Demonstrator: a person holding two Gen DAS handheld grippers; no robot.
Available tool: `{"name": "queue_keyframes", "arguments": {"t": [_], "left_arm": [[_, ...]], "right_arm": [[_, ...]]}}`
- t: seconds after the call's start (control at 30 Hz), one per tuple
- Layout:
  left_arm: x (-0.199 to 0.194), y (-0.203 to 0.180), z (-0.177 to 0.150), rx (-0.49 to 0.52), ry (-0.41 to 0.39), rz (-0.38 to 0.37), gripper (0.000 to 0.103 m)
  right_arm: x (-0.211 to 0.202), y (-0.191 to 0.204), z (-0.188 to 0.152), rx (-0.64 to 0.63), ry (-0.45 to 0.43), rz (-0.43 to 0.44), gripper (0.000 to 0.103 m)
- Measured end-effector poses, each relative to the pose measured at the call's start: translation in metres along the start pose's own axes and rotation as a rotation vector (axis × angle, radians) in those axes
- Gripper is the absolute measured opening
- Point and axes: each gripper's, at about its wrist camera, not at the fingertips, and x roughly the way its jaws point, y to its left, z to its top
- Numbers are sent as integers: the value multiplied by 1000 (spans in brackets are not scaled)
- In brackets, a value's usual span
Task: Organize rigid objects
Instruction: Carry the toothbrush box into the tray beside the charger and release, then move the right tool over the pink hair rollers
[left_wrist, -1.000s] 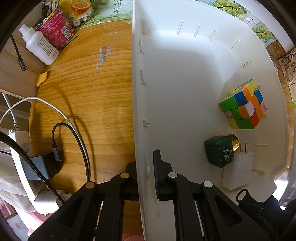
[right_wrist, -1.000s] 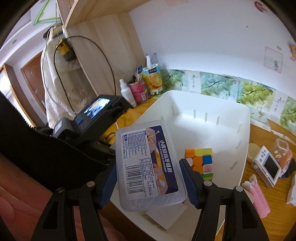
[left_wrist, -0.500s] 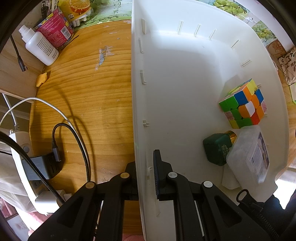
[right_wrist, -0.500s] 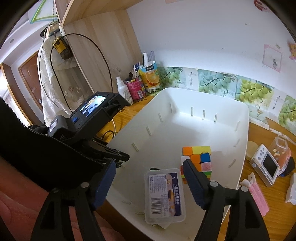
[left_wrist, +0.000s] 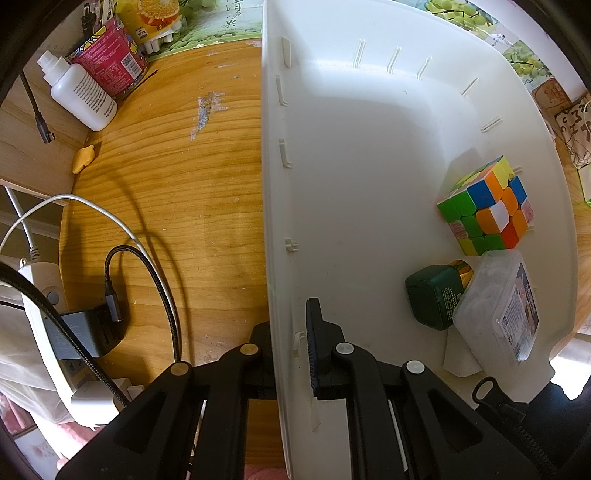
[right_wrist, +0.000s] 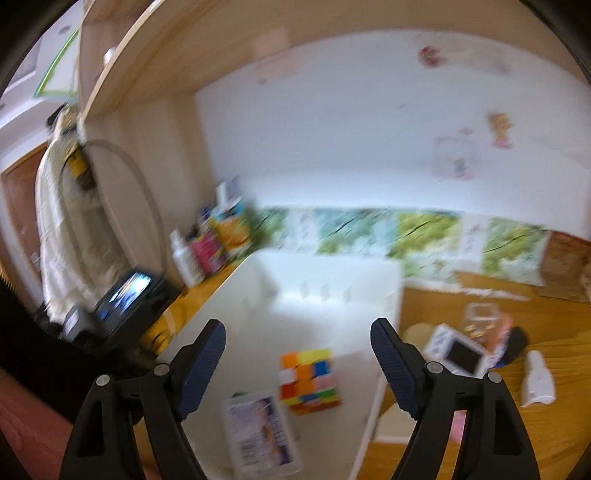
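Observation:
A white plastic bin (left_wrist: 369, 147) stands on the wooden desk. Inside it lie a colourful puzzle cube (left_wrist: 485, 208), a dark green box (left_wrist: 434, 297), a white block (left_wrist: 461, 354) and a clear plastic box with a label (left_wrist: 498, 314). My left gripper (left_wrist: 284, 332) is shut on the bin's left wall, one finger inside and one outside. My right gripper (right_wrist: 297, 343) is open and empty, above the bin's near end; its view is blurred. The clear box (right_wrist: 262, 428) and the cube (right_wrist: 308, 380) show below it.
Left of the bin are a white bottle (left_wrist: 79, 96), a red can (left_wrist: 109, 62), cables and a black charger (left_wrist: 85, 332). Right of the bin on the desk are a small white device with a screen (right_wrist: 458, 350) and a white object (right_wrist: 537, 378).
My right gripper opened and let the clear box go into the bin beside the green box. It has since lifted and swung to the right. My left gripper has not moved.

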Motion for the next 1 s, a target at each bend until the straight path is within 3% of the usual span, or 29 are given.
{"name": "queue_keyframes", "arguments": {"t": [0.17, 0.33, 0.67, 1.0], "left_arm": [[0, -1, 0, 1, 0, 1, 10], [0, 0, 0, 1, 0, 1, 10], [0, 0, 0, -1, 0, 1, 10], [0, 1, 1, 0, 3, 4, 10]], "right_arm": [[-14, -19, 3, 45, -94, -132, 83], [-23, -38, 0, 99, -117, -217, 83], [-22, -70, -21, 225, -31, -307, 86], [-8, -101, -52, 364, 109, -403, 86]]}}
